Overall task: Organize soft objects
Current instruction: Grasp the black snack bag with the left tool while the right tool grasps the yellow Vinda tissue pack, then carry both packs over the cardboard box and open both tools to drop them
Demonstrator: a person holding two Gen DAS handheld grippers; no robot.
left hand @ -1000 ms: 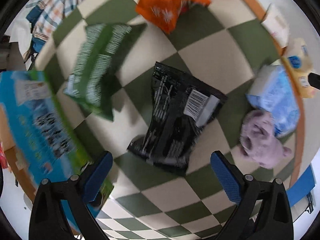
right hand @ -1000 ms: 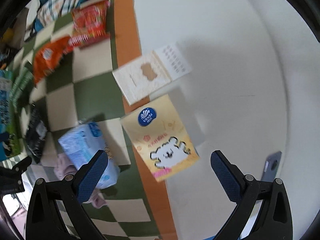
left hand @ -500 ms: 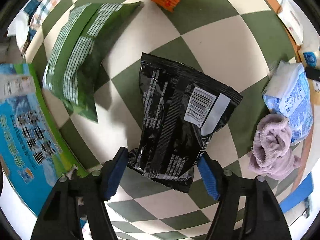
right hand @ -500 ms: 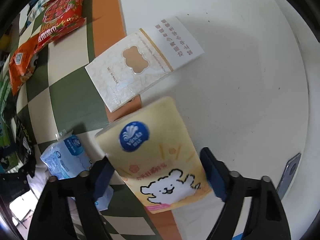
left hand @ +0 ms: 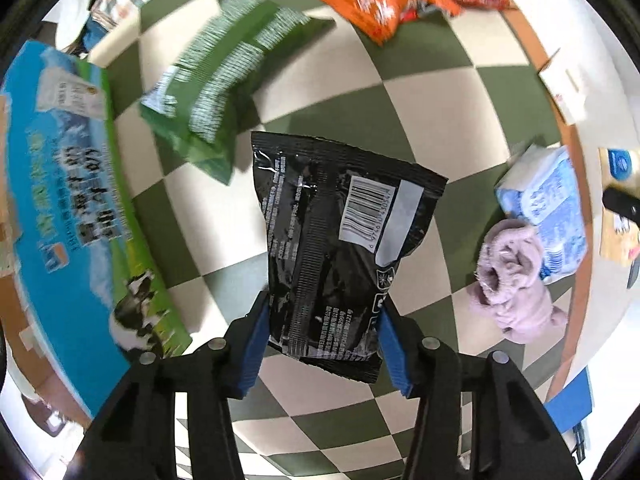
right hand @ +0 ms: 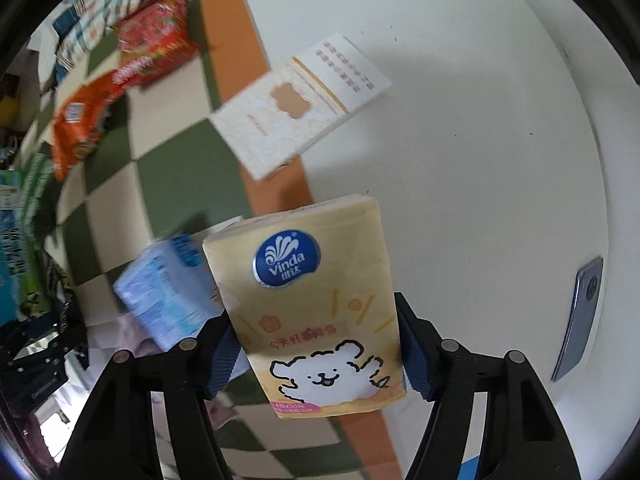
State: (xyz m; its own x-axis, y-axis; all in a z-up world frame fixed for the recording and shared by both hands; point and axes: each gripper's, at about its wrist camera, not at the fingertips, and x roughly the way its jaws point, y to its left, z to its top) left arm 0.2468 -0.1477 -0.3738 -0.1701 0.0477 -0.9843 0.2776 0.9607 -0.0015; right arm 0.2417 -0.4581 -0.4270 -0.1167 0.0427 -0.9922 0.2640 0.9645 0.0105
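Note:
In the left wrist view a black snack bag [left hand: 332, 240] hangs over the green-and-cream checked mat [left hand: 432, 104]. My left gripper [left hand: 324, 320] is closing its jaws on the bag's lower end, and both blue pads press its sides. In the right wrist view a yellow tissue pack [right hand: 304, 280] with a white dog drawing sits between the pads of my right gripper [right hand: 316, 344]. Those jaws are closing too and squeeze the pack's sides. A purple plush cloth [left hand: 516, 264] and a blue tissue pack [left hand: 548, 200] lie at the mat's right edge.
A green bag [left hand: 224, 80], an orange bag [left hand: 372, 4] and a red bag [right hand: 156, 48] lie at the far side of the mat. A blue-green carton [left hand: 68, 200] stands at the left. On the white floor lie a white tissue pack [right hand: 296, 108] and a phone [right hand: 580, 316].
Both grippers went from wide open to closed on their items. The left took the black bag and lifted it off the mat. The right came down over the yellow pack and gripped it.

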